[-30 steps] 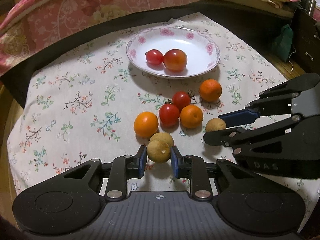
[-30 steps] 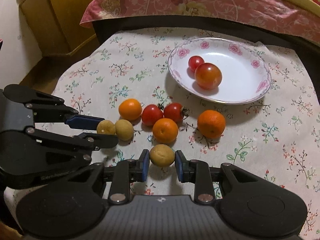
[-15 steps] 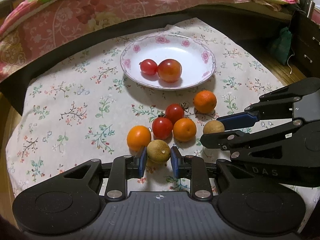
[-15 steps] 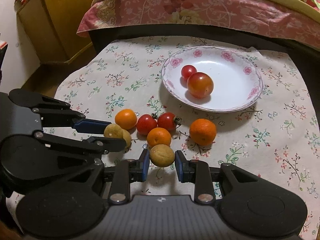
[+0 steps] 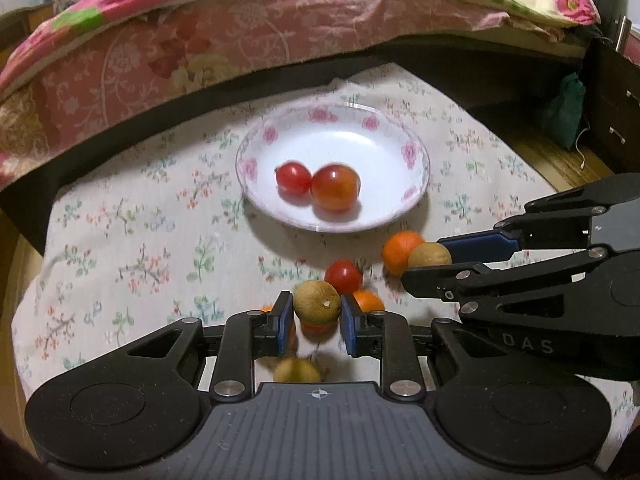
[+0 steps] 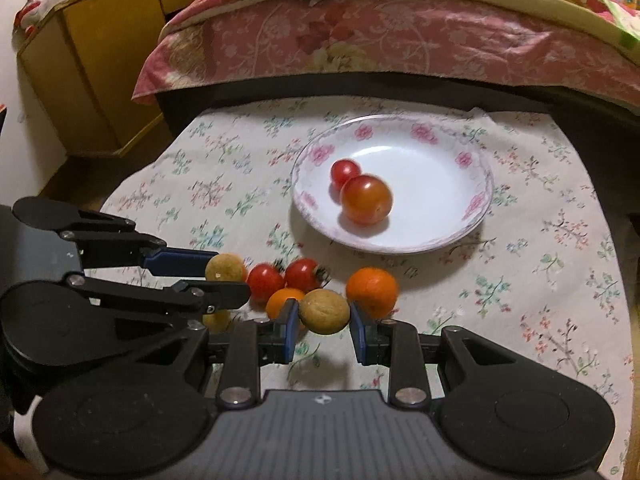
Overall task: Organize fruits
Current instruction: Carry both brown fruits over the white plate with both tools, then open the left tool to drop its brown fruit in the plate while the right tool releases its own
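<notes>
Left tool (image 5: 316,312) clamps one brown fruit (image 5: 317,302), right tool (image 6: 325,322) another (image 6: 324,311); small, light, round, thin-shelled — likely roll, so grip across the middle, gently.

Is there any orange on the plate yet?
No, the plate holds only two red tomatoes; the oranges sit on the tablecloth.
</notes>
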Action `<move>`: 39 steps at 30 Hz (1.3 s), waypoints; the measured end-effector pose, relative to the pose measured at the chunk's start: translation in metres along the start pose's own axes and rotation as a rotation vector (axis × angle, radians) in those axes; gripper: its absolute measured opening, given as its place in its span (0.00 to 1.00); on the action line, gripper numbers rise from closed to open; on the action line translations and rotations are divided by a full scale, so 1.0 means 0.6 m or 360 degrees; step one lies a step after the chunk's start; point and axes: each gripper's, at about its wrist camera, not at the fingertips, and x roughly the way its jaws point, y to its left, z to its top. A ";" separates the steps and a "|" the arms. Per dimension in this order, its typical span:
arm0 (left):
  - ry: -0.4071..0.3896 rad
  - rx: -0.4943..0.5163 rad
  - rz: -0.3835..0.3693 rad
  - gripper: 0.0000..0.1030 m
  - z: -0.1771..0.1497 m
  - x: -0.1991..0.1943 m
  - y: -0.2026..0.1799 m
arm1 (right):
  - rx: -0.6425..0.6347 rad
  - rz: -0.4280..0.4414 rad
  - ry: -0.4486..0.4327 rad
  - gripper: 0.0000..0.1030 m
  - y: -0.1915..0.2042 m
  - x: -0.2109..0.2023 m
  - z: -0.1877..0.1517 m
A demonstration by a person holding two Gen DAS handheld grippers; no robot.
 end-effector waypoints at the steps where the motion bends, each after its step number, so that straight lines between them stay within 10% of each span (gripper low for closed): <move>1: -0.0009 0.0001 0.0002 0.31 0.004 0.000 -0.001 | 0.0007 -0.0008 -0.0012 0.27 -0.003 -0.002 0.004; 39: -0.0056 -0.0050 0.0047 0.30 0.094 0.108 0.025 | 0.0108 -0.0138 -0.0100 0.28 -0.089 0.081 0.101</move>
